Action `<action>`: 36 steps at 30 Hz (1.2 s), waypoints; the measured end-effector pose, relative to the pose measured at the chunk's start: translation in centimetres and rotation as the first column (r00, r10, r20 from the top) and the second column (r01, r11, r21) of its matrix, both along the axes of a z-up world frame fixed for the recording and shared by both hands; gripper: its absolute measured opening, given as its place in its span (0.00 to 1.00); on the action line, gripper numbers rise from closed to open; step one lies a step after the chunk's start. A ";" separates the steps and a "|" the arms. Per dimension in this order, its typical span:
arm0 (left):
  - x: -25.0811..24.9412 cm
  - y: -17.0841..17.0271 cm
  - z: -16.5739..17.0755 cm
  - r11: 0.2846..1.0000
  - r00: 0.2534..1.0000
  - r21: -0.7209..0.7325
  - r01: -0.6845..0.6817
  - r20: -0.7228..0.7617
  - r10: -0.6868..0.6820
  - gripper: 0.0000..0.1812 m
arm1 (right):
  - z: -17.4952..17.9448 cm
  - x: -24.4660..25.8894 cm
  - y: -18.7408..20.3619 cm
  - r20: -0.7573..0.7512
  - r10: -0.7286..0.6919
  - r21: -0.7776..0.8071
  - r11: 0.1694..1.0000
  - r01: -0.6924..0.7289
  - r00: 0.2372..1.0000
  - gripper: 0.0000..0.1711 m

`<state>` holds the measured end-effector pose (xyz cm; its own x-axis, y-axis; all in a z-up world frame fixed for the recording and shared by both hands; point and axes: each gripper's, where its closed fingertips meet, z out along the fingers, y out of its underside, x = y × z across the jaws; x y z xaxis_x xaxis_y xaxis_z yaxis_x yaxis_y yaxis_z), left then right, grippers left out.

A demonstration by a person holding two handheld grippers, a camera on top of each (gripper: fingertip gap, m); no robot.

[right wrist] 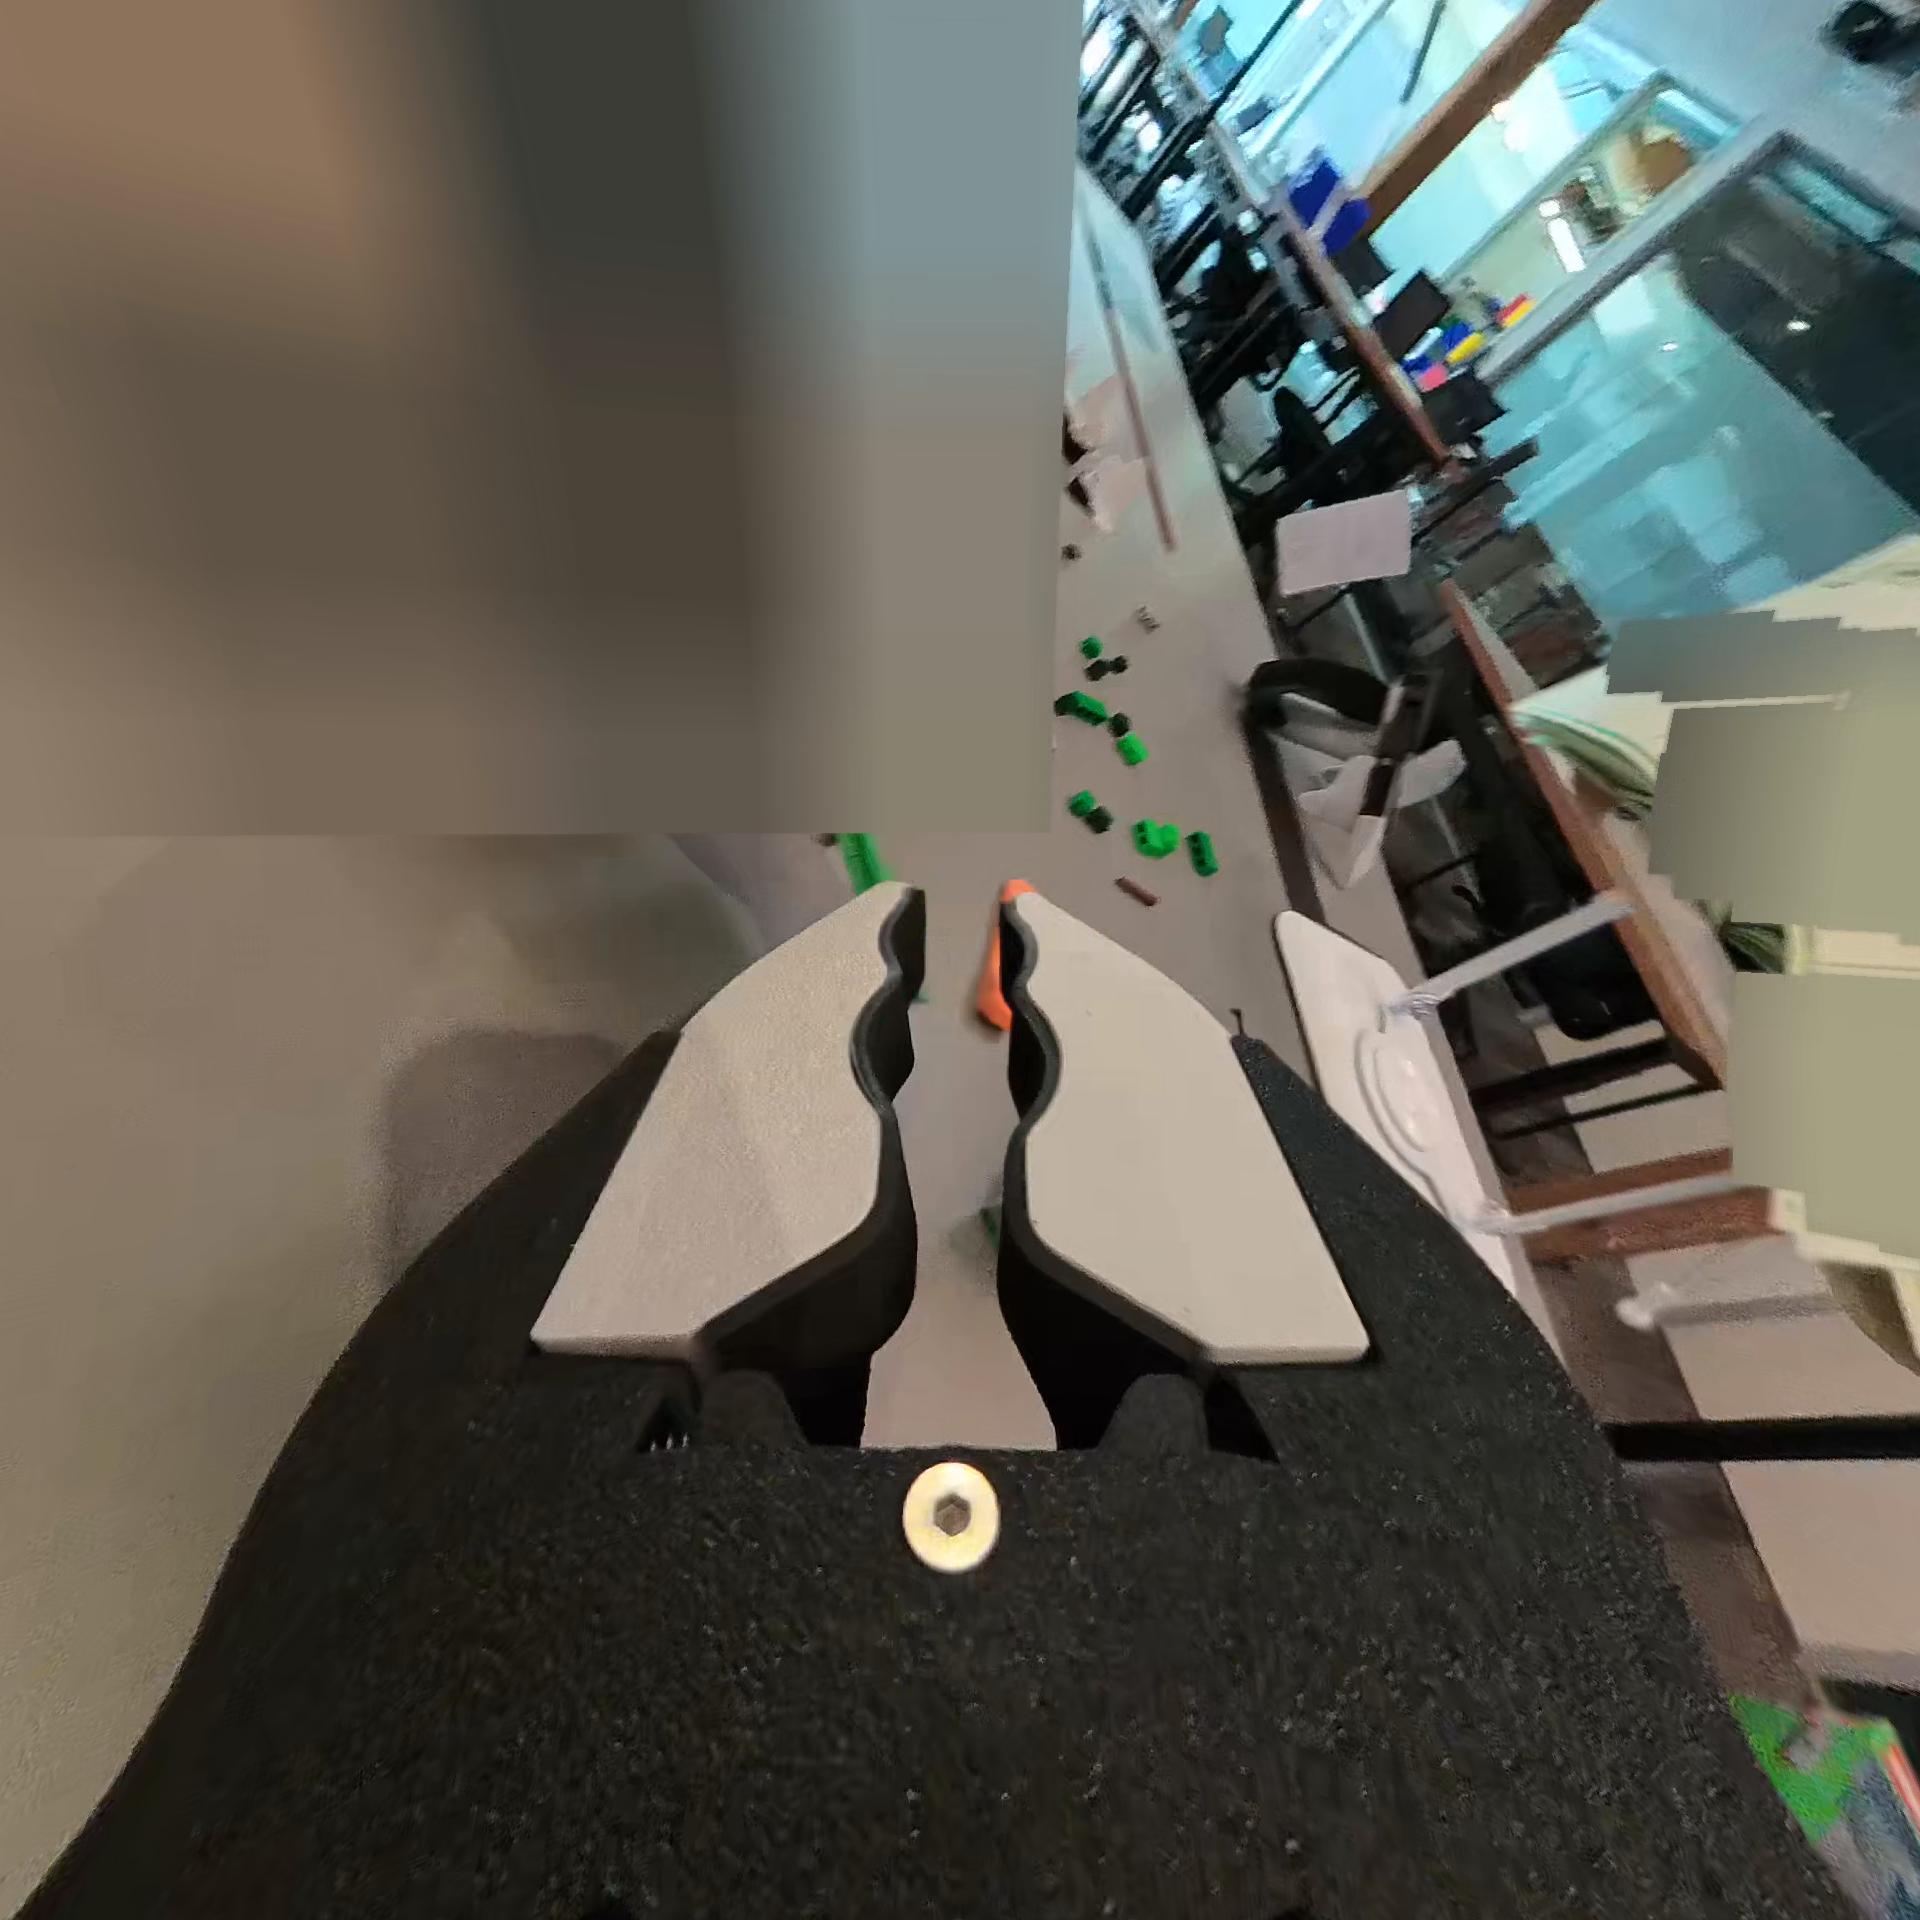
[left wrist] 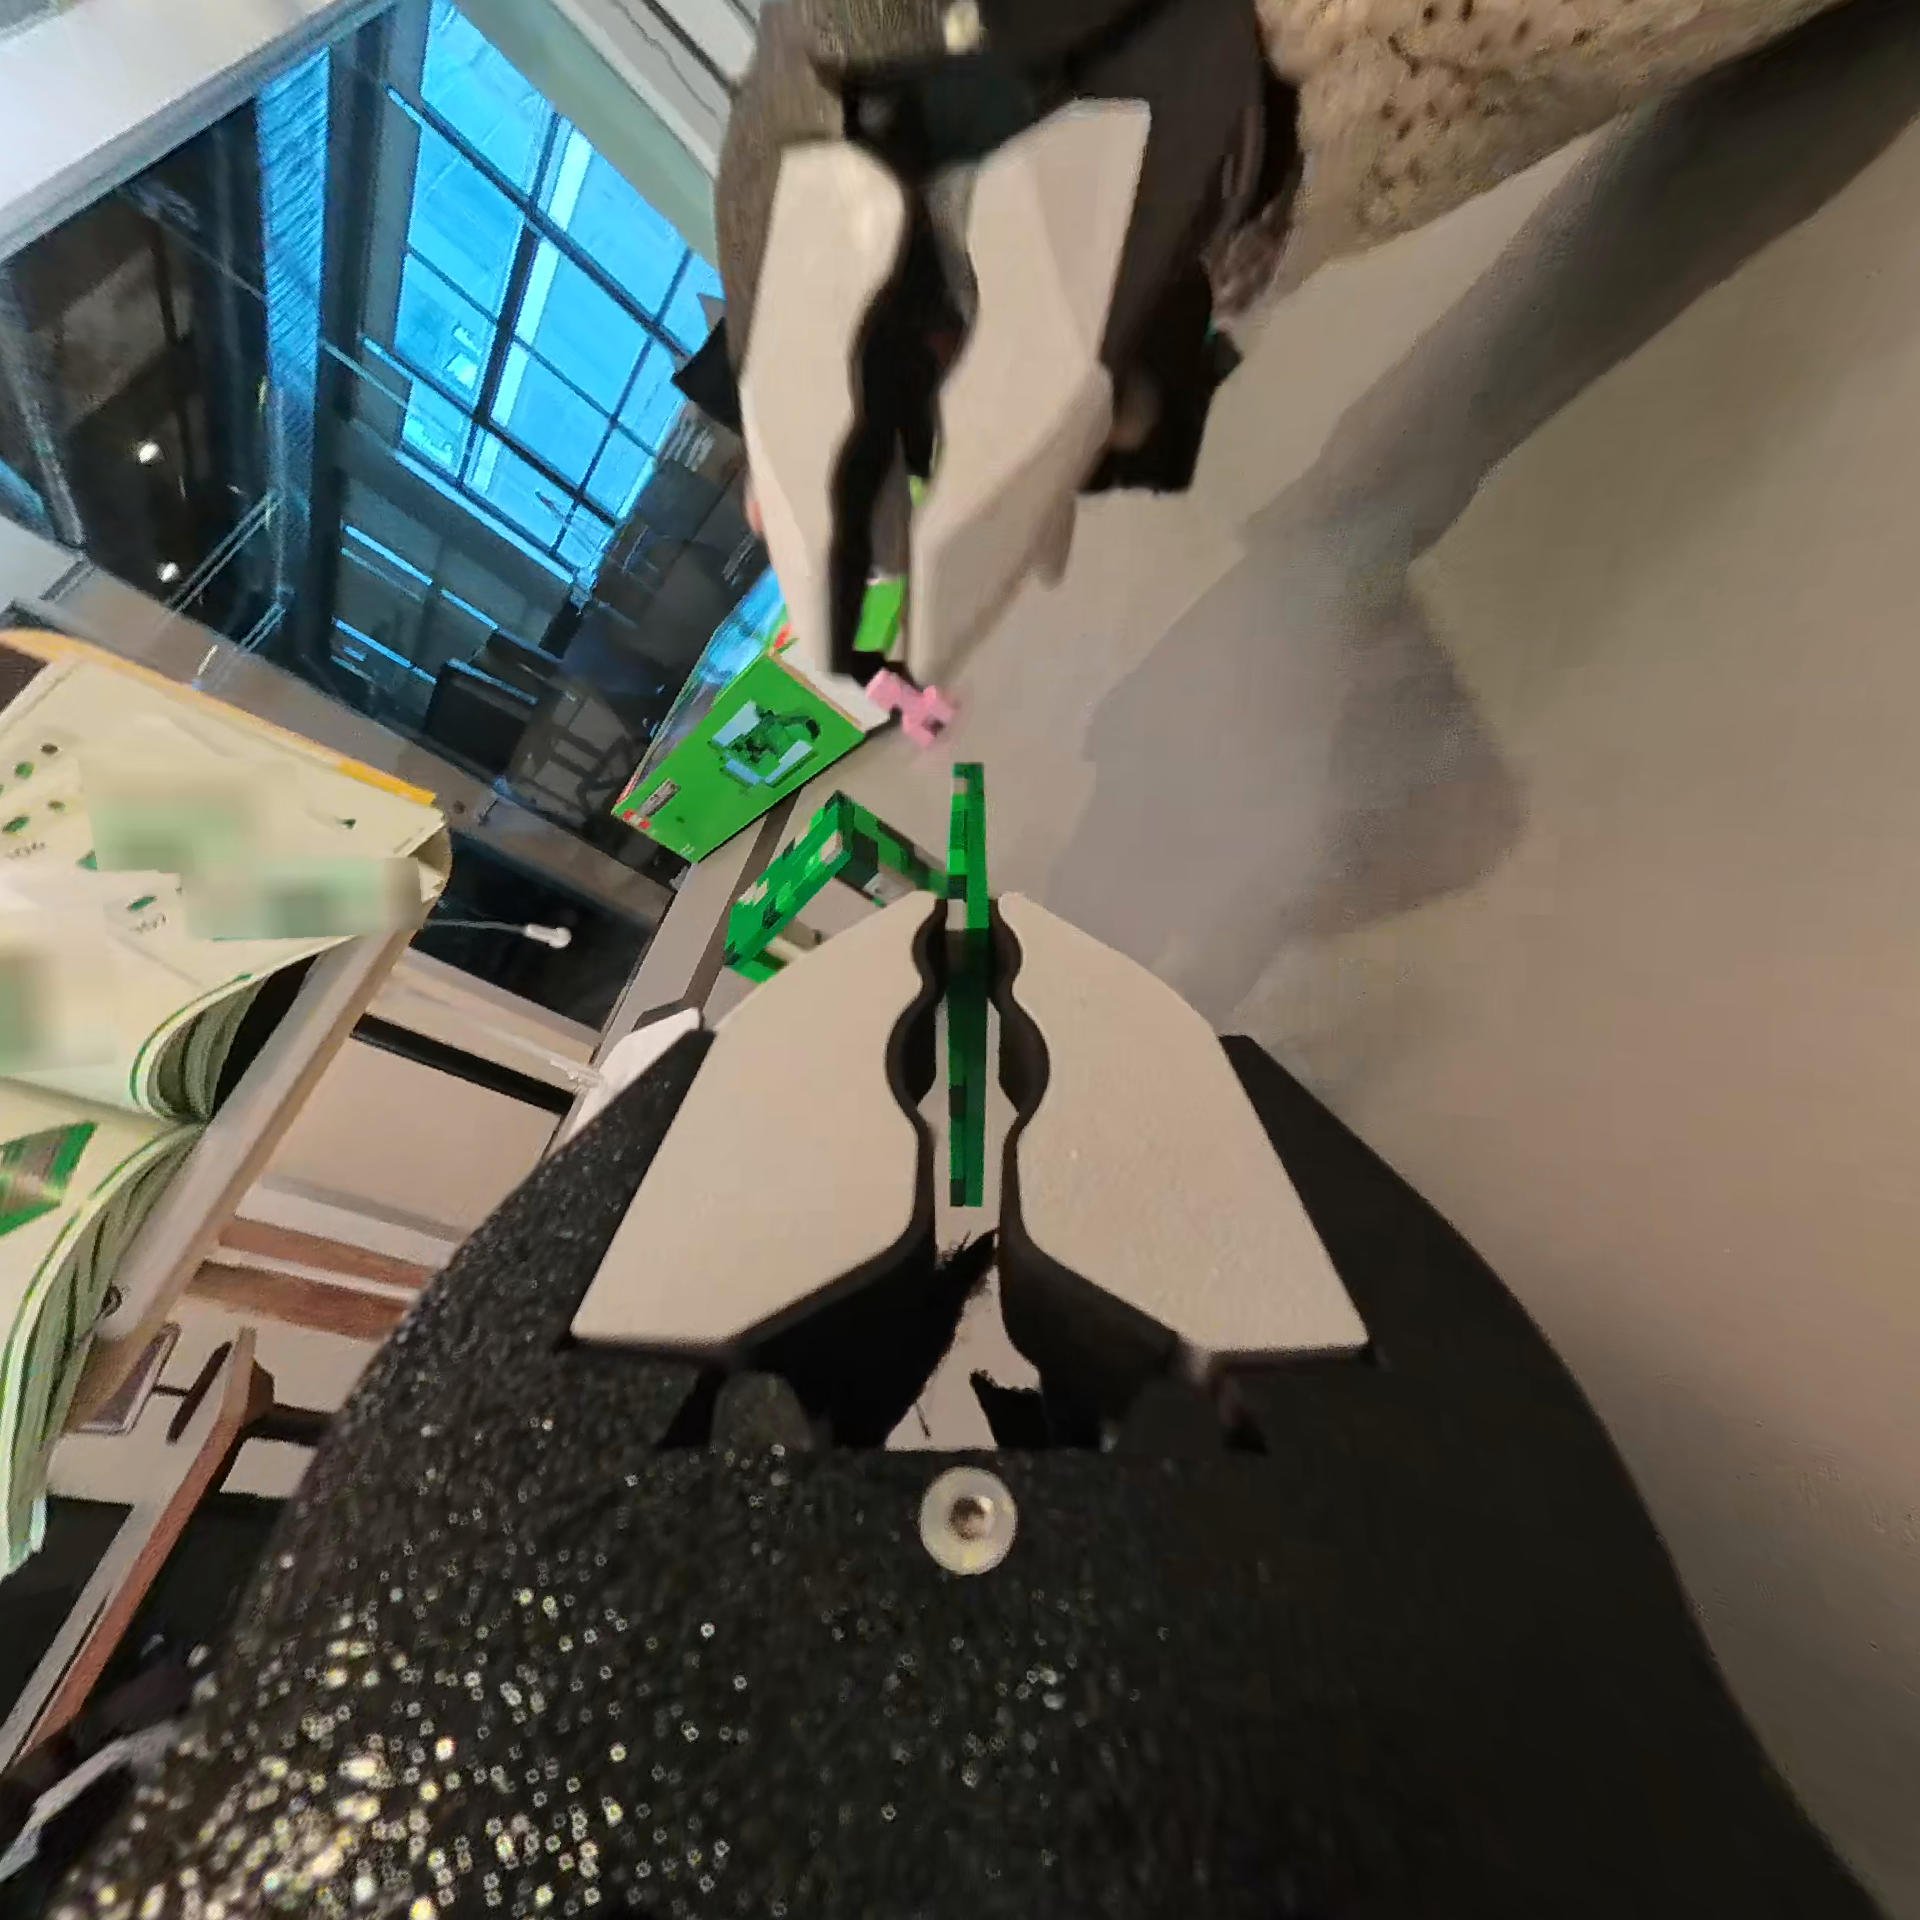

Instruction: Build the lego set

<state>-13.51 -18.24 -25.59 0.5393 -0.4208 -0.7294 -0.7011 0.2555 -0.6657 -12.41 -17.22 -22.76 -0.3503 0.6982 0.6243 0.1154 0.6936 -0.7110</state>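
Note:
My left gripper (left wrist: 966, 914) is shut on a thin green plate (left wrist: 966, 831), seen edge-on and sticking out past the fingertips. A green block build (left wrist: 821, 873) joins the plate on its left side. My right gripper (left wrist: 878, 670) reaches in from above, its tips close to a small pink piece (left wrist: 914, 709) just beyond the plate's far end. In the right wrist view my right gripper (right wrist: 961, 904) has its jaws a narrow gap apart with only table showing between them. An orange piece (right wrist: 994, 982) lies on the table by the right finger.
A green set box (left wrist: 748, 748) stands behind the build. An open instruction booklet (left wrist: 208, 790) lies at the left on a stand. Several loose green bricks (right wrist: 1132, 790) are scattered on the grey table (right wrist: 1164, 644). A white tray (right wrist: 1371, 1060) sits at its edge. Both grippers' tips are close together, under 4 cm apart.

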 end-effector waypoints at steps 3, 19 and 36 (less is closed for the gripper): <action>-0.9 0.4 0.3 0.998 0.999 0.042 -0.043 -0.014 0.044 0.03 | 2.8 -0.1 1.4 -0.052 -0.030 -0.078 0.997 0.026 0.998 0.07; -2.8 0.6 1.0 0.998 0.977 -0.030 -0.047 0.204 0.052 0.03 | -2.0 -21.2 7.1 0.602 -0.018 0.065 0.998 -0.026 0.799 0.09; -3.9 0.8 0.9 0.996 0.962 -0.070 -0.055 0.264 0.071 0.03 | -8.2 -28.5 6.5 0.711 0.184 0.072 0.941 -0.330 0.679 0.17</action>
<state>-17.41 -17.45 -24.68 0.7375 -0.4193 -0.5294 -0.5095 0.1690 -0.8437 -40.91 -10.77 -30.94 -0.8778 0.4161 0.2373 0.3162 0.8754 -0.3656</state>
